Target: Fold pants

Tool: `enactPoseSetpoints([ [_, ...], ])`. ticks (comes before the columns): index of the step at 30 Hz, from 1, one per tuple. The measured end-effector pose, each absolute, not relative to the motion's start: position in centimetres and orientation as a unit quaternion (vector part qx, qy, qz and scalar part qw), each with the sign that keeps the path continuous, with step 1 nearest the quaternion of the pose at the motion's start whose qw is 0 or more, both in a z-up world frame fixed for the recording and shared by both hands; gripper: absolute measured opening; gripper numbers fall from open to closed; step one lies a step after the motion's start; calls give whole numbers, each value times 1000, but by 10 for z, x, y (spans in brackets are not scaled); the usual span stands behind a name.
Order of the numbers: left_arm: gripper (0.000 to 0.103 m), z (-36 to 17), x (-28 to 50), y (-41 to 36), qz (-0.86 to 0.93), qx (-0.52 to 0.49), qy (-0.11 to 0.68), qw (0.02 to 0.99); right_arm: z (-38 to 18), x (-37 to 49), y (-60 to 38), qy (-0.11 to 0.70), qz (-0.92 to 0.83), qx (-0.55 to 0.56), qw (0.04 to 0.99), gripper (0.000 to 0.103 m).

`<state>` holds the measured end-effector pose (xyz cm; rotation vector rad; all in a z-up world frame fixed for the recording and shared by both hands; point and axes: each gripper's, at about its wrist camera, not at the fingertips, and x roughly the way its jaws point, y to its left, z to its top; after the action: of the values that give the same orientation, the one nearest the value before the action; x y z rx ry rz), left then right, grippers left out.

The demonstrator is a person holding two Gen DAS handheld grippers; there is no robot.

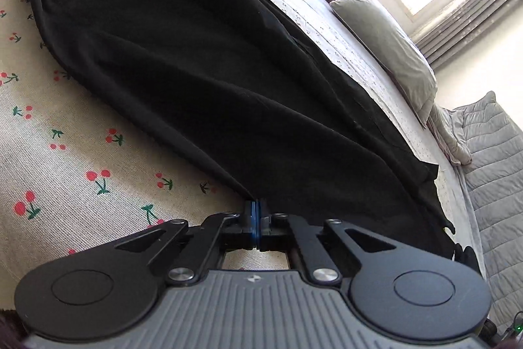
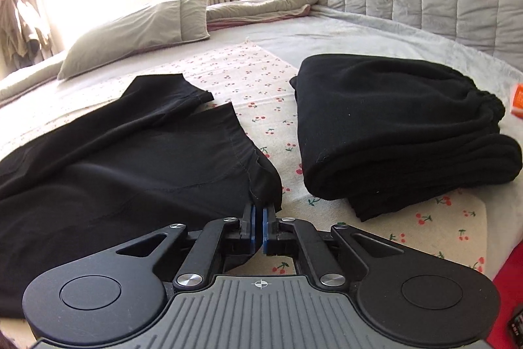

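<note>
Black pants (image 1: pixel 202 61) lie spread on a cherry-print cloth (image 1: pixel 65 152), the elastic waistband at the far upper left. My left gripper (image 1: pixel 257 207) sits at their near side edge. Its blue pads are pressed together where the fabric's edge runs in between them. In the right wrist view the two leg ends of the pants (image 2: pixel 137 159) point away from me. My right gripper (image 2: pixel 260 215) is shut on the hem corner of the nearer leg, and black fabric shows under its fingers.
A folded stack of black pants (image 2: pixel 392 126) rests on the cloth to the right. A grey pillow (image 2: pixel 140 28) and a bunched quilt (image 2: pixel 261 7) lie at the back. An orange item (image 2: pixel 516 100) is at the right edge, and a radiator (image 1: pixel 474 8) stands under the window.
</note>
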<state>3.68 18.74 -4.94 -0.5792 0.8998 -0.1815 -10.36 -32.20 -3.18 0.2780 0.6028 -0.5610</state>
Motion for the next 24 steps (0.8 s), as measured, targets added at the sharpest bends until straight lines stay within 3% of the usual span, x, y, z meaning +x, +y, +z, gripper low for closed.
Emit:
enactPoseSetpoints([
  [10,0,-36,25,194,-98,-251,429,862,-30,-124,-360,301,-273,221,887,0],
  [19,0,-34,17,187,-105,-200,435,872,-28,-134,-350,302,-282,182,892,0],
  [22,10,-39,22,178,-123,-145,471,861,-26,-130,-350,315,-298,157,887,0],
  [24,10,-37,20,173,-136,-101,471,865,-31,-125,-350,335,-304,144,880,0],
])
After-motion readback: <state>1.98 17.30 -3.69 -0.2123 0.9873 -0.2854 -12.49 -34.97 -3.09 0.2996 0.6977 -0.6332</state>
